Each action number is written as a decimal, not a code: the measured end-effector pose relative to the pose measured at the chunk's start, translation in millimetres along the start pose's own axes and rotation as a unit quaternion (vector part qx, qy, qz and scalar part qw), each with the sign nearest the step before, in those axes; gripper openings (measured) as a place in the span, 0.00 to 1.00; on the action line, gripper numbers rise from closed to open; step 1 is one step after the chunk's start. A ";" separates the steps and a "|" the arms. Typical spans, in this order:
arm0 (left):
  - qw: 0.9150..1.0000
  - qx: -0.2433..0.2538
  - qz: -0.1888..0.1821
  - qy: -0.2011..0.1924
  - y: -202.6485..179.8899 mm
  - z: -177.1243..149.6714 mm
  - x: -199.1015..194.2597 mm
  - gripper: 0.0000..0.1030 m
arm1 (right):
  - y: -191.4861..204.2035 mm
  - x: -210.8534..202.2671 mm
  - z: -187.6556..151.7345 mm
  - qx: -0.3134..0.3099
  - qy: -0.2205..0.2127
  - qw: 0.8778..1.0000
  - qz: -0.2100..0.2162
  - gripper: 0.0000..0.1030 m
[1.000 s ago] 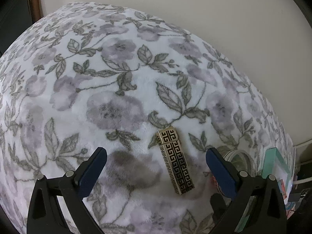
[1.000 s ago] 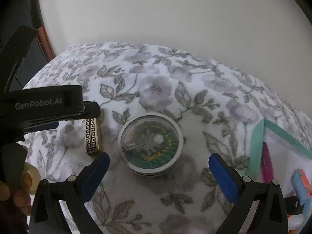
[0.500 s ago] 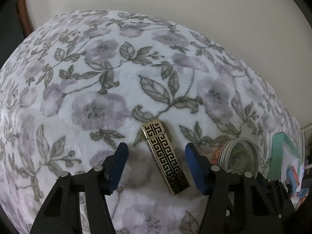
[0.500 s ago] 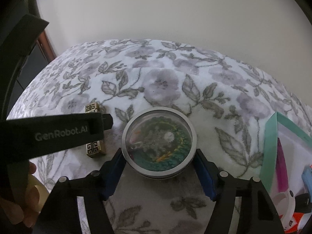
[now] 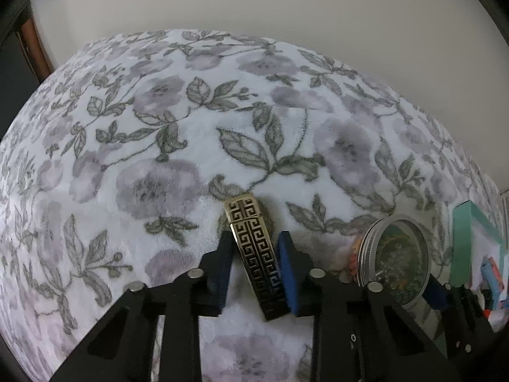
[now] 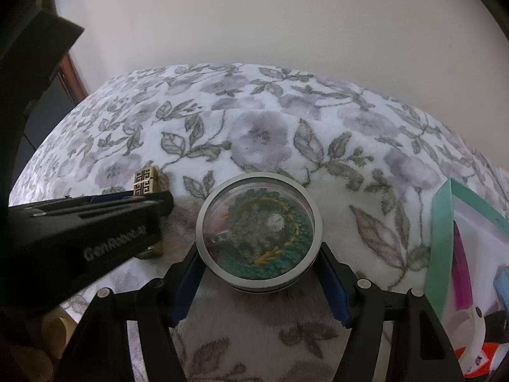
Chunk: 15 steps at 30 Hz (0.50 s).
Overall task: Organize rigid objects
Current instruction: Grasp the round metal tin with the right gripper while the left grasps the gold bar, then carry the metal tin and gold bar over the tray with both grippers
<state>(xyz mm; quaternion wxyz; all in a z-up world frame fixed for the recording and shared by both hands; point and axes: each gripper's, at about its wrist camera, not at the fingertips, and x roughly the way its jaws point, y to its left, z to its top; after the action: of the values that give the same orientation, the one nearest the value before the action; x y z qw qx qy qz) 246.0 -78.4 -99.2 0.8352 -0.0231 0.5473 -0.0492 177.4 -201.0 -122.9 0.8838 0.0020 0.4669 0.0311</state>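
Note:
A gold and black key-pattern bar [image 5: 254, 248] lies on the floral blanket. My left gripper [image 5: 256, 242] is shut on its sides; its far end also shows in the right wrist view [image 6: 145, 182]. A round metal tin with a clear lid and beads inside [image 6: 257, 234] sits between the blue pads of my right gripper [image 6: 259, 256], which is shut on its rim. The tin also shows in the left wrist view [image 5: 394, 254], tilted on edge.
A box with a teal rim [image 6: 440, 232] stands at the right, holding a magenta item [image 6: 461, 270] and other small things. The floral blanket [image 5: 159, 159] stretches back to a pale wall. A dark wood edge [image 6: 74, 76] is at the far left.
Both grippers have closed from wide open: the left onto the patterned bar, the right onto the round tin. Both have moved in closer to their objects.

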 end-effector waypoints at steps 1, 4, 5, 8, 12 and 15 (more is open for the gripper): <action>1.000 -0.005 -0.006 0.004 2.3 0.2 -0.6 0.22 | -0.4 -0.9 0.0 0.002 0.002 1.000 -0.001 0.69; 1.000 -0.017 -0.018 0.013 5.9 -2.8 -5.3 0.21 | -2.6 -6.1 -0.9 0.012 0.008 1.000 0.000 0.69; 0.999 -0.021 -0.021 0.015 6.5 -4.1 -7.5 0.21 | -3.4 -8.5 -1.5 0.015 0.011 1.000 0.001 0.69; 0.999 -0.030 -0.029 0.022 6.2 -9.4 -13.8 0.21 | -4.3 -19.0 -4.7 0.017 0.018 1.000 -0.002 0.69; 0.997 -0.046 -0.046 0.040 2.7 -21.4 -20.9 0.21 | -6.6 -36.8 -13.9 0.016 0.030 0.999 -0.010 0.69; 0.995 -0.056 -0.061 0.048 -1.3 -30.7 -31.9 0.21 | -10.2 -47.5 -22.9 0.022 0.043 0.999 -0.013 0.69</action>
<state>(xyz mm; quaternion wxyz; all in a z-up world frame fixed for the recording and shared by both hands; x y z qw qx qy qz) 205.2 -75.8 -82.3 0.8008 -0.1008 0.5861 -0.0706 132.3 -214.4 -96.9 0.8630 0.0143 0.5048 0.0095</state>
